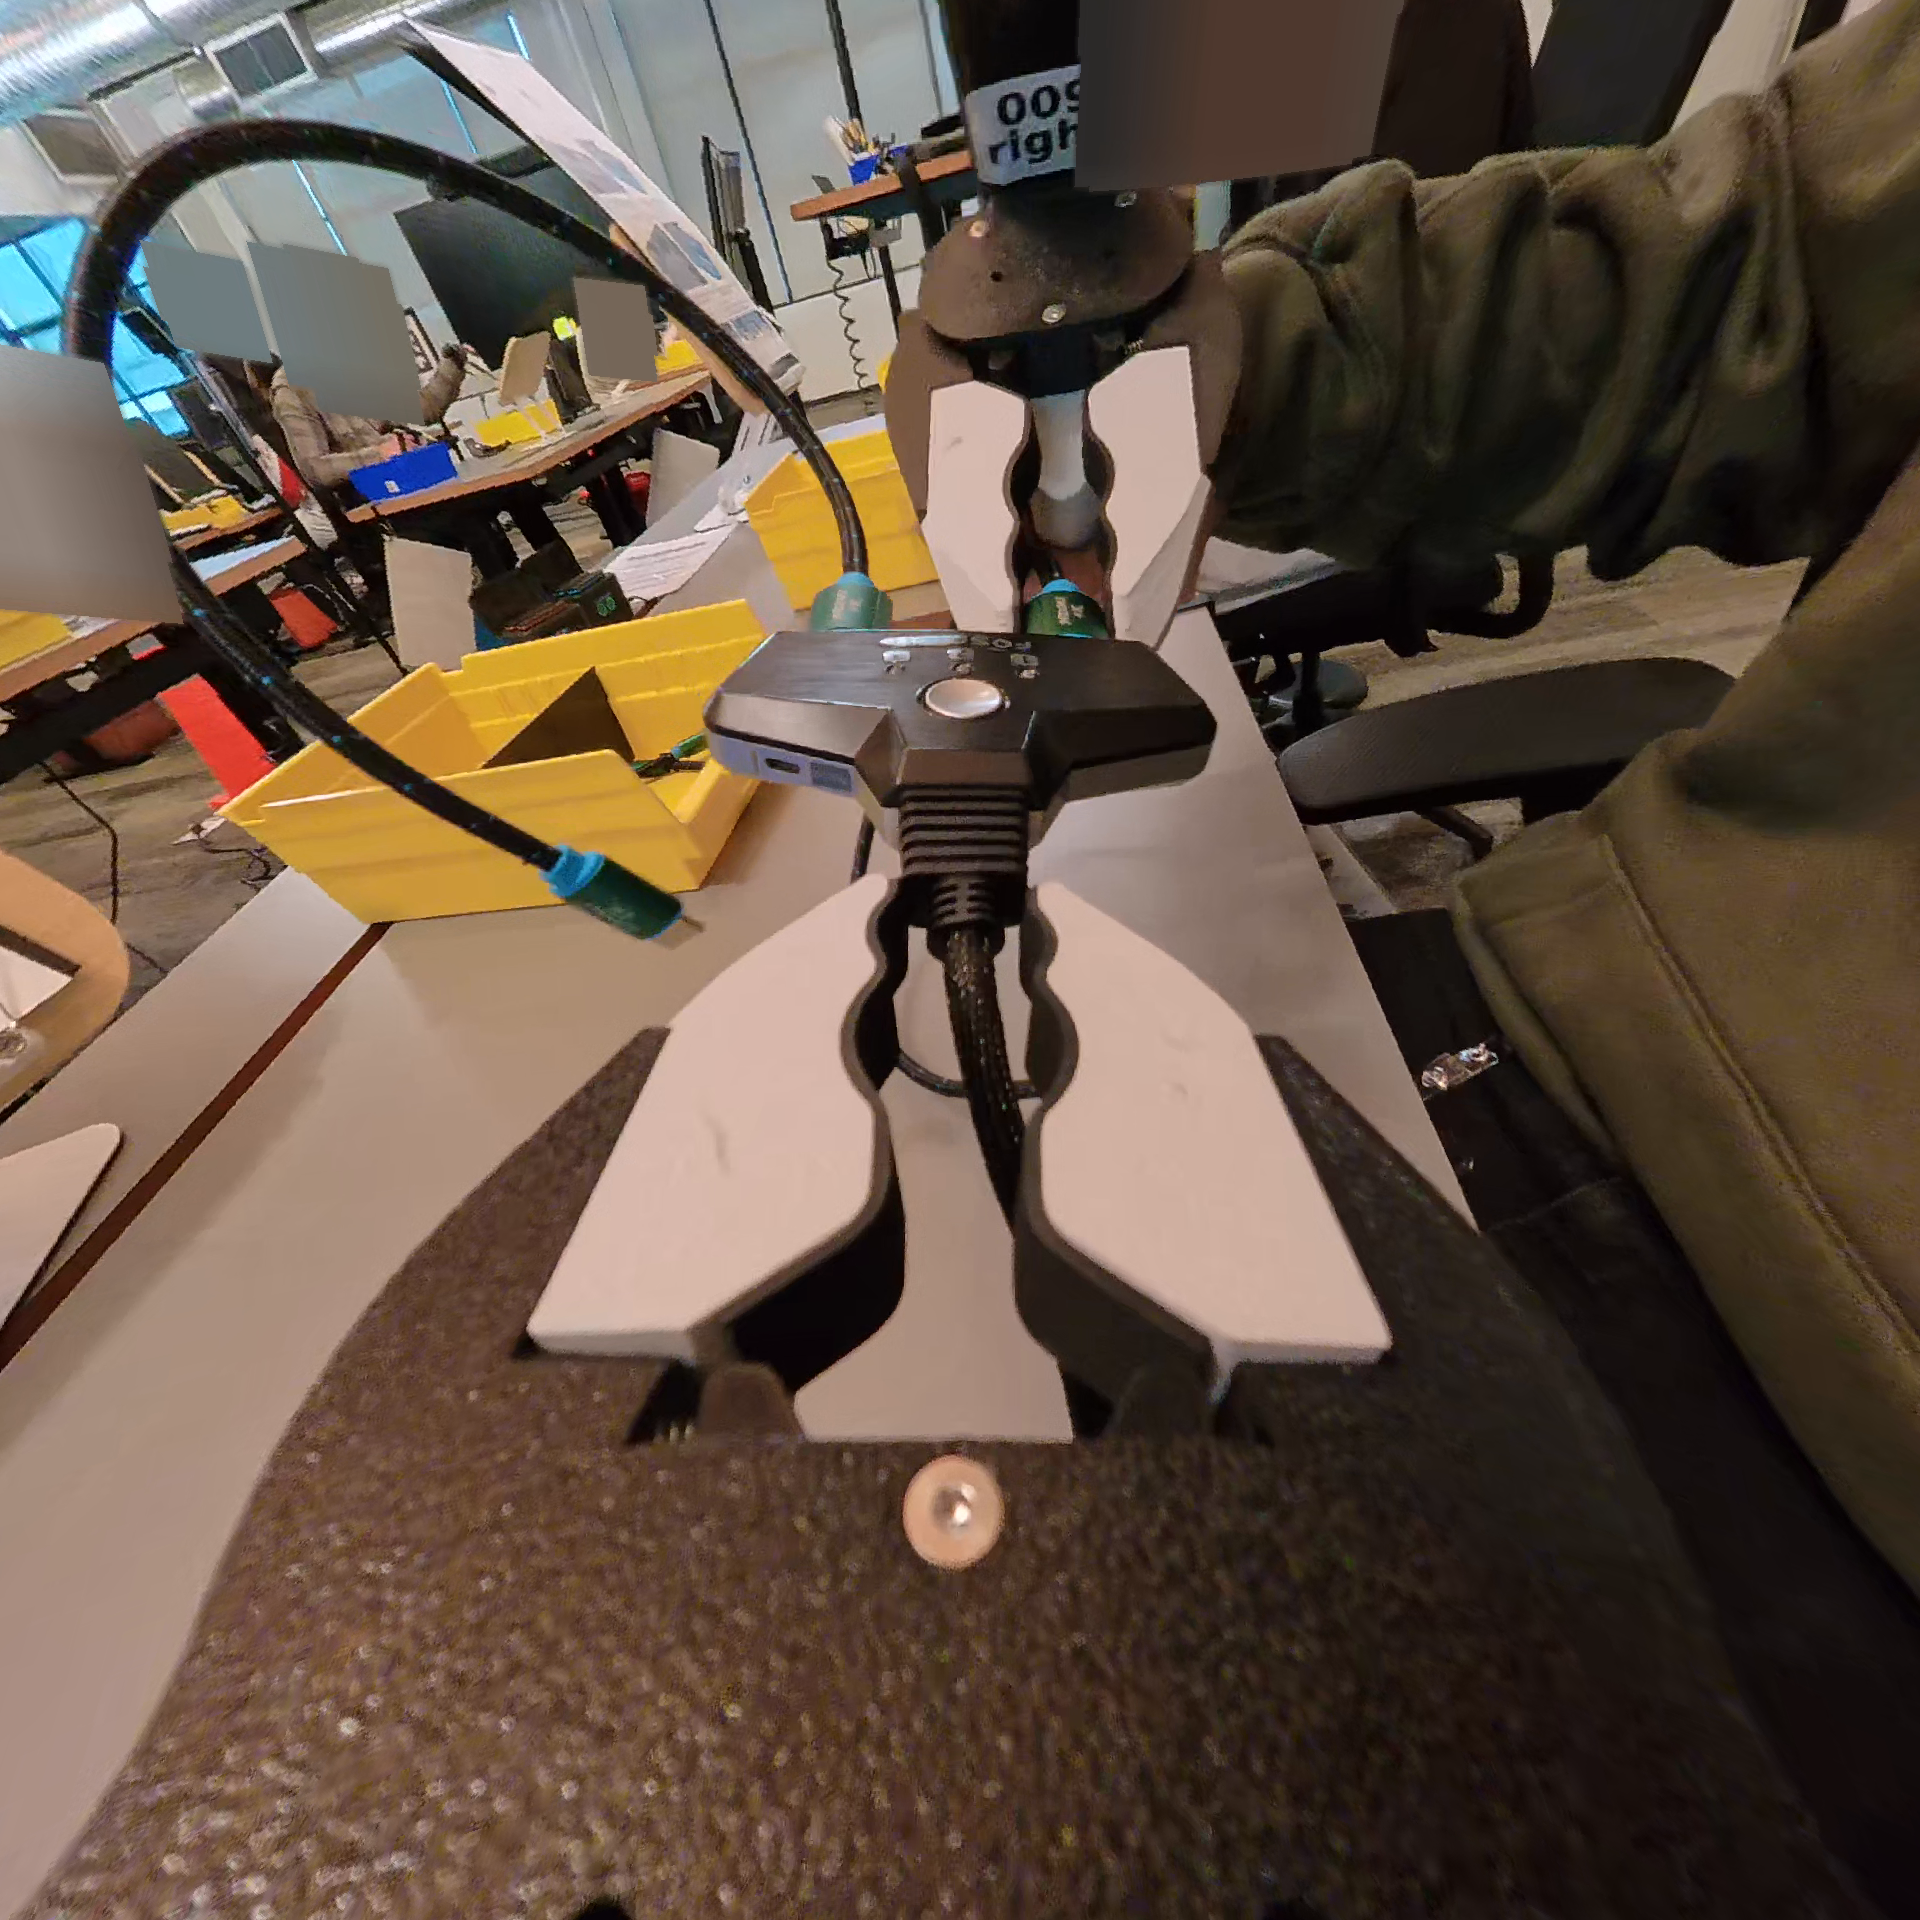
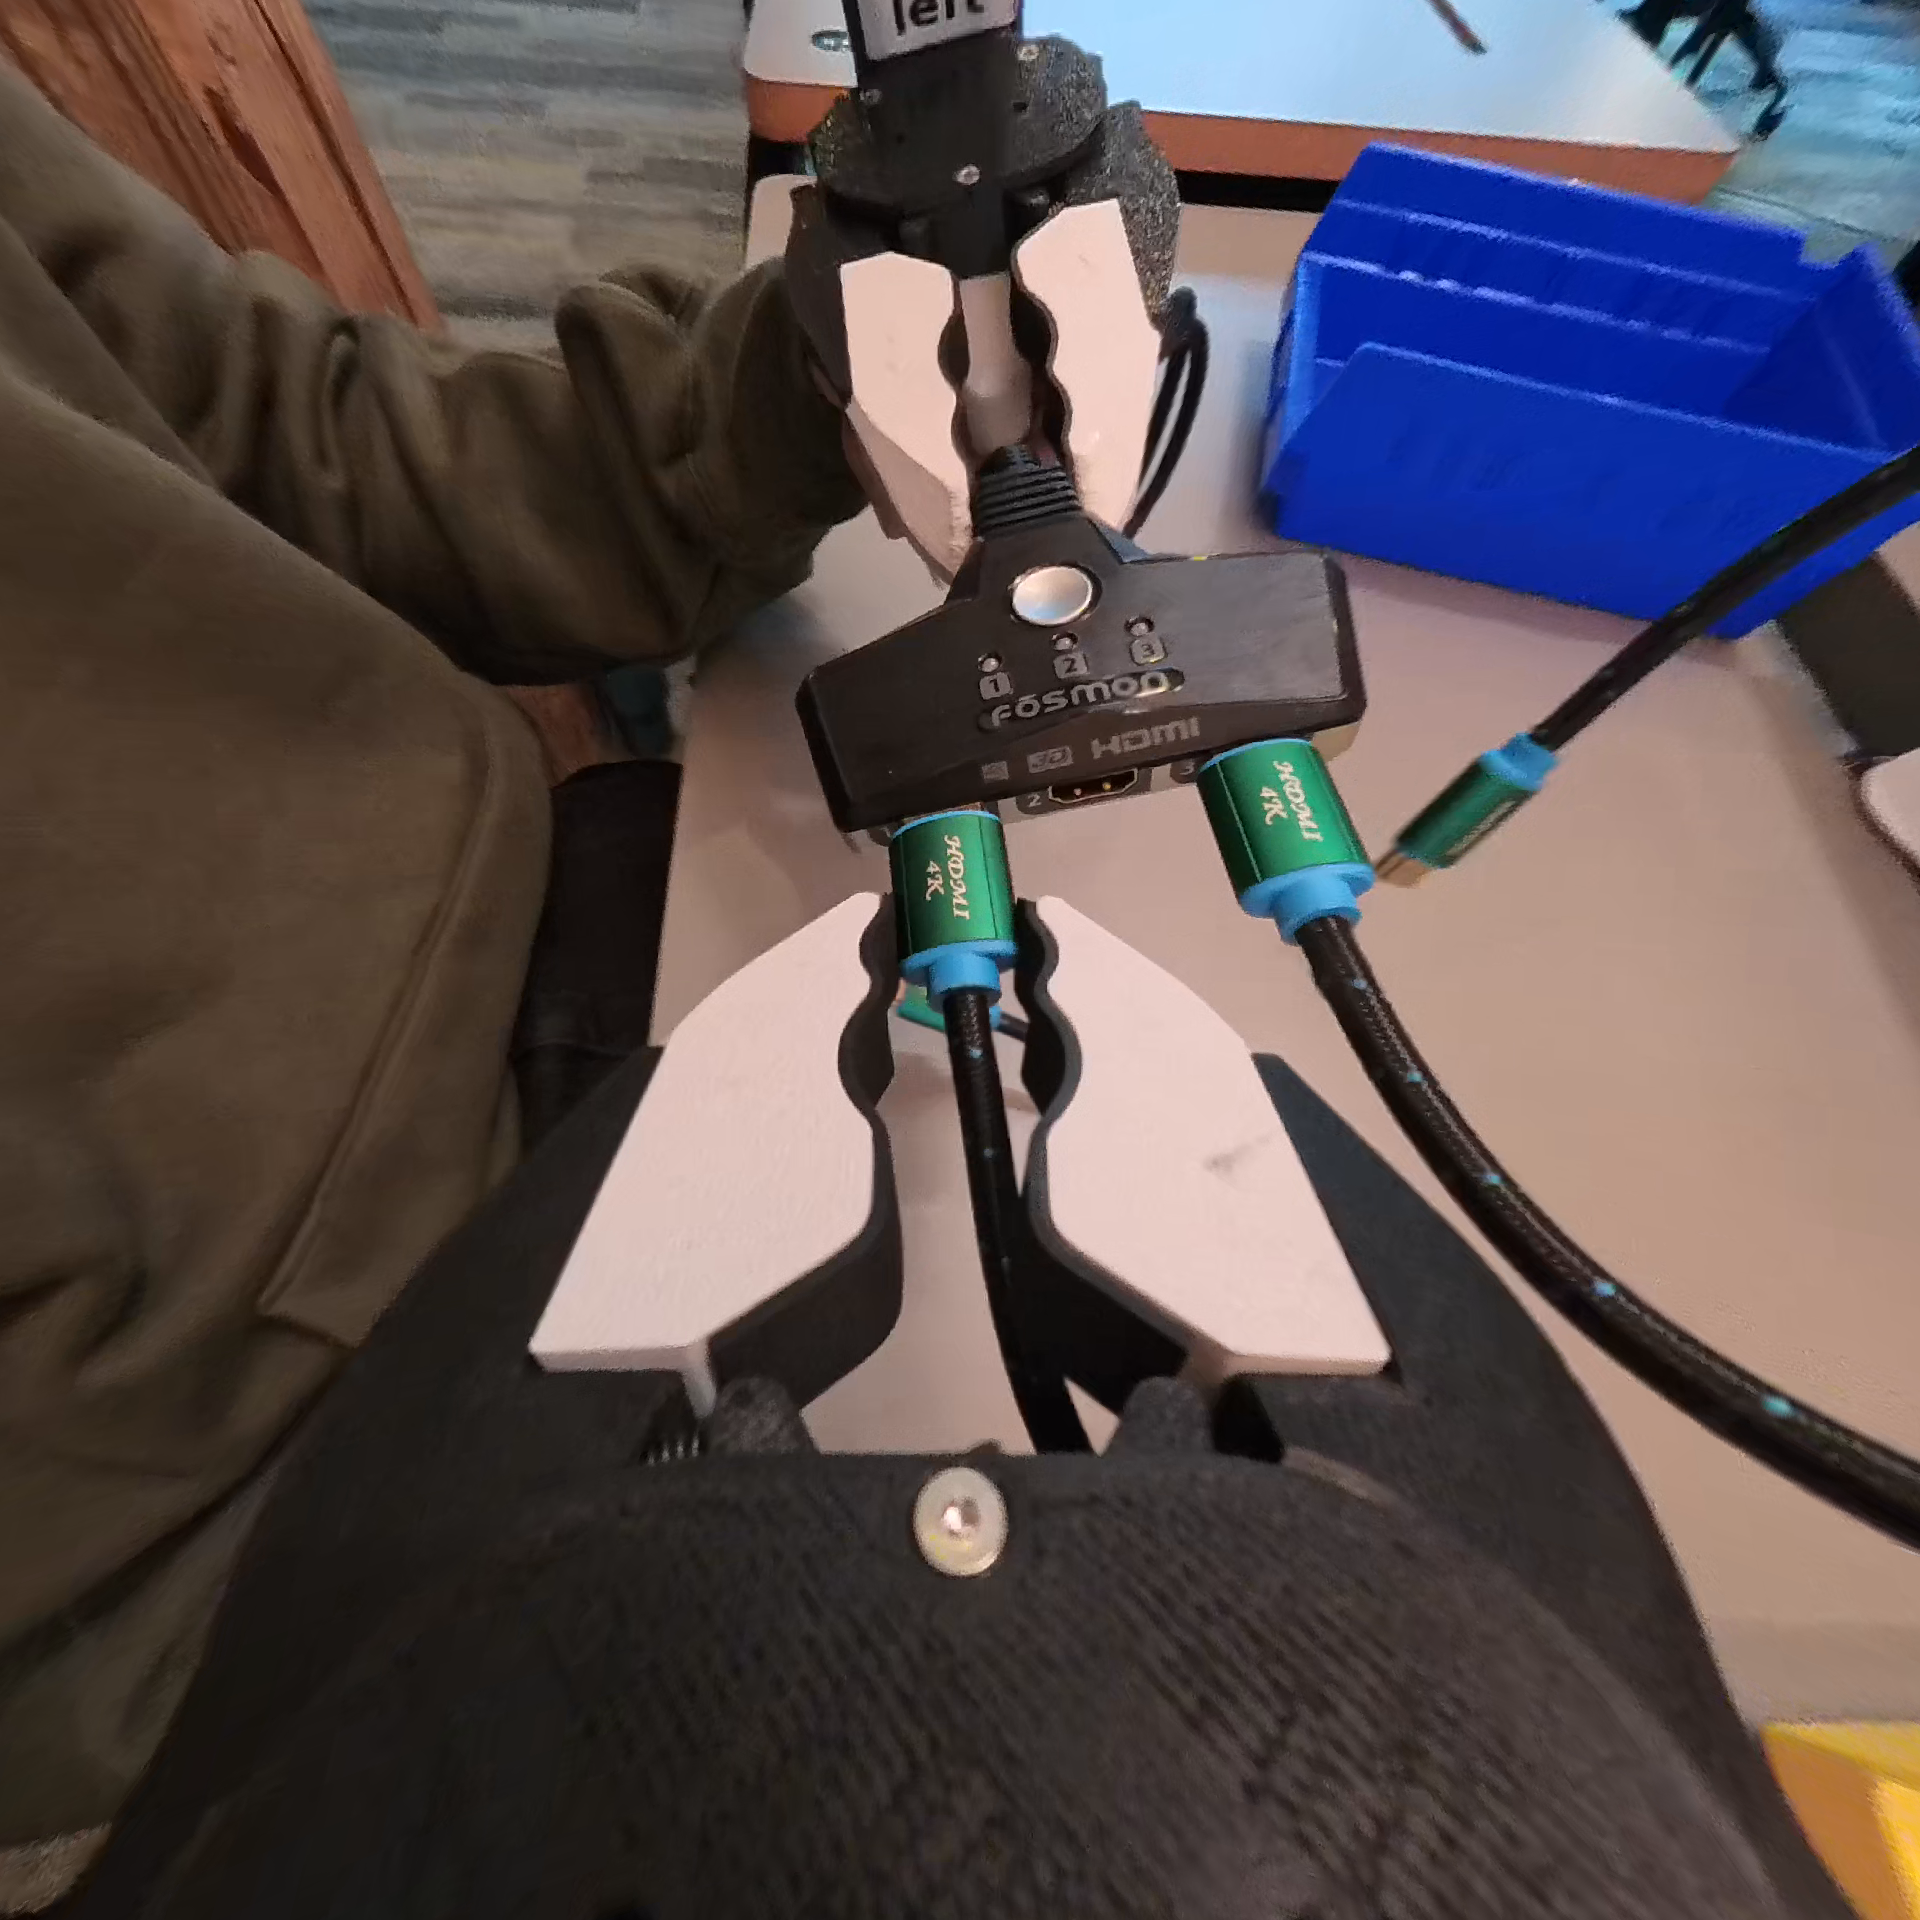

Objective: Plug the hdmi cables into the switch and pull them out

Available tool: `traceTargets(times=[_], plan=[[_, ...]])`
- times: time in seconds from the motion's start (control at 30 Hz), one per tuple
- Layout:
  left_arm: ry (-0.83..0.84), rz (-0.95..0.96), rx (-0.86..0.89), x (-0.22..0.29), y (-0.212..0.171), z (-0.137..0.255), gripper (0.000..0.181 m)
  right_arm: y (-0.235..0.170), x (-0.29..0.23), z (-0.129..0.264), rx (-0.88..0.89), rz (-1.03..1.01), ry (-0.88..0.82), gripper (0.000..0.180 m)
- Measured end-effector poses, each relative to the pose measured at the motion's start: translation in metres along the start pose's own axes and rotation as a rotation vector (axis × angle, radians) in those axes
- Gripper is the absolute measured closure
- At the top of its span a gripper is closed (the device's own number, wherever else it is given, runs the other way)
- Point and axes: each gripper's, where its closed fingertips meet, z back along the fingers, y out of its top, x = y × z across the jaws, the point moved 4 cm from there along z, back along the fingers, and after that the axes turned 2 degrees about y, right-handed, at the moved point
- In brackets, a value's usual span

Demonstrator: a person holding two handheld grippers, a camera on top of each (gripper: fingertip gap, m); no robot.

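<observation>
Two green-shelled plugs sit in the outer ports of the black switch (image 2: 1081,686), which is raised off the pale counter (image 2: 1558,1039) between the two tools; the middle port is open. The near plug (image 2: 951,894) lies between the fingers of the right tool (image 2: 956,925), which are closed around its blue collar and braided lead. The second plug (image 2: 1283,826) is seated beside it, its cable (image 2: 1507,1195) arching away freely. A third plug (image 2: 1465,816) hangs loose over the counter, out of any port.

On the opposite side, the left tool (image 1: 961,914) is clamped on the ribbed strain relief (image 1: 961,831) of the switch's own lead.

Handling (a judgement): the switch looks light and rigid, so it will follow any pull unless braced at its stiff neck, as it is held now. The plug shells look hard and smooth, possibly slippery; the blue collar gives a shoulder to pull against. The braided cable is springy and would flex, so hold the shell, not the lead, and pull straight along the port.

Surroundings: a yellow bin (image 1: 499,769) and a blue bin (image 2: 1579,416) stand on the counter.
</observation>
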Motion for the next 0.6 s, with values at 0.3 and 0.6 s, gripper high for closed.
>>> traceTargets(times=[0.3, 0.6], plan=[[0.008, 0.041, 0.022, -0.001, -0.002, -0.002, 0.16, -0.006, -0.002, -0.006, 0.053, 0.074, -0.085, 0.158], [0.068, -0.037, -0.017, -0.004, -0.01, -0.007, 0.164, 0.006, 0.002, -0.006, 0.038, 0.115, -0.099, 0.158]])
